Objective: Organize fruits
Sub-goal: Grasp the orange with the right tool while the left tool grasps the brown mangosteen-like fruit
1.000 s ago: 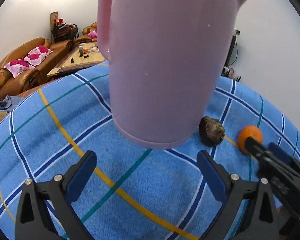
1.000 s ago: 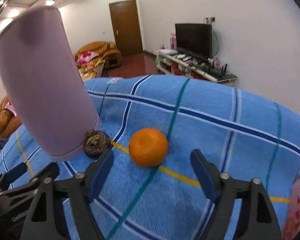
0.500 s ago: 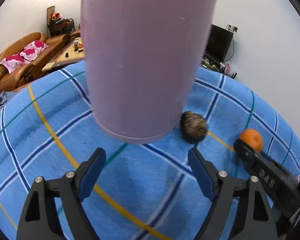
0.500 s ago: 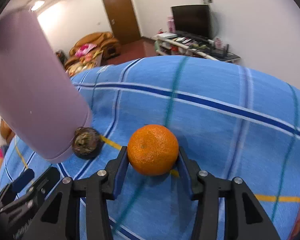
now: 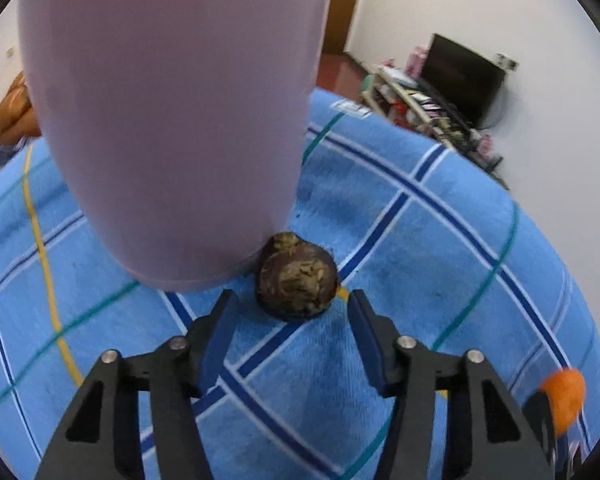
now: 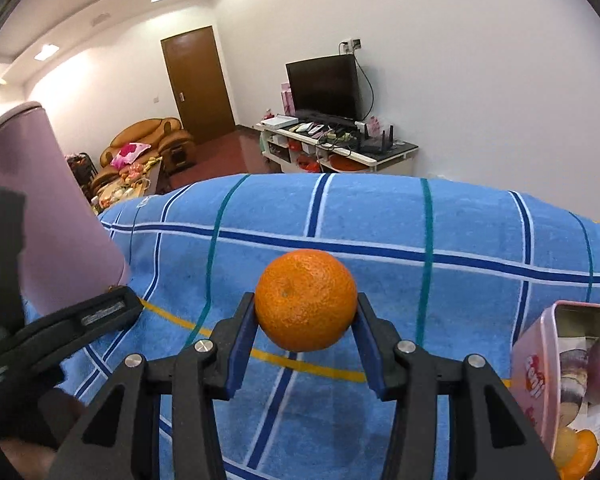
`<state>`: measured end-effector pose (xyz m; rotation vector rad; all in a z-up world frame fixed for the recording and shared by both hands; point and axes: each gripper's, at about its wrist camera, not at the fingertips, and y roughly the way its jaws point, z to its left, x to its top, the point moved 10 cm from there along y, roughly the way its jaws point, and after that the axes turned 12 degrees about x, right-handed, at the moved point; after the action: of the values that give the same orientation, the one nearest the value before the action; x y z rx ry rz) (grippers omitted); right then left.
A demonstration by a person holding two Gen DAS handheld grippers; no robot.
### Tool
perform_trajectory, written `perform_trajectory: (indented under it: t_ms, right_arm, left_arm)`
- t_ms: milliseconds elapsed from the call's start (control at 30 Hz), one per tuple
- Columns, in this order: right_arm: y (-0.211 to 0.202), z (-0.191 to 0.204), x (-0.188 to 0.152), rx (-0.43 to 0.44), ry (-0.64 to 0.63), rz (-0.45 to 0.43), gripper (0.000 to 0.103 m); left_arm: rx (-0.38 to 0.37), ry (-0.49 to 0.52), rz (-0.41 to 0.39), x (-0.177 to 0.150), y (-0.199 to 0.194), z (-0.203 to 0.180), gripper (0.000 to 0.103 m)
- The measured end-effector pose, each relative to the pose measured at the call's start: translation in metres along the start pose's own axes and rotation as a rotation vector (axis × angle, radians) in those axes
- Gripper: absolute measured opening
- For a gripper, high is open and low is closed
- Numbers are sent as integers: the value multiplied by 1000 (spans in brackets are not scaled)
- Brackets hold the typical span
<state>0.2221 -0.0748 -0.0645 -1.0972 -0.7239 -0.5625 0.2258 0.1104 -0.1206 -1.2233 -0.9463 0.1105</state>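
Blue checked cloth (image 5: 440, 248); right tongs (image 6: 306, 312) clamp orange (image 6: 306, 300); left tongs (image 5: 292, 320), closing, straddle dark fruit (image 5: 296, 276); jug (image 5: 172, 120) top cropped.

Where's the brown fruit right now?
Left wrist view, centre: the brown fruit sits on the blue cloth against the base of the pink jug, just ahead of the open left gripper.
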Motion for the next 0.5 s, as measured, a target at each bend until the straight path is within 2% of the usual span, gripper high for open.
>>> perform_trajectory:
  t_ms: [167, 233, 267, 500]
  right_arm:
    - [1, -7, -1, 20, 34, 12, 49]
    - [3, -8, -2, 30, 41, 21, 49]
    - [4, -7, -2, 33, 42, 23, 49]
    - [2, -6, 2, 26, 33, 7, 49]
  left_arm:
    - [63, -29, -31, 8, 8, -2, 55]
    - [96, -6, -59, 7, 10, -8, 53]
    - [90, 6, -73, 6, 10, -11, 45]
    - [20, 66, -83, 9, 10, -10, 44]
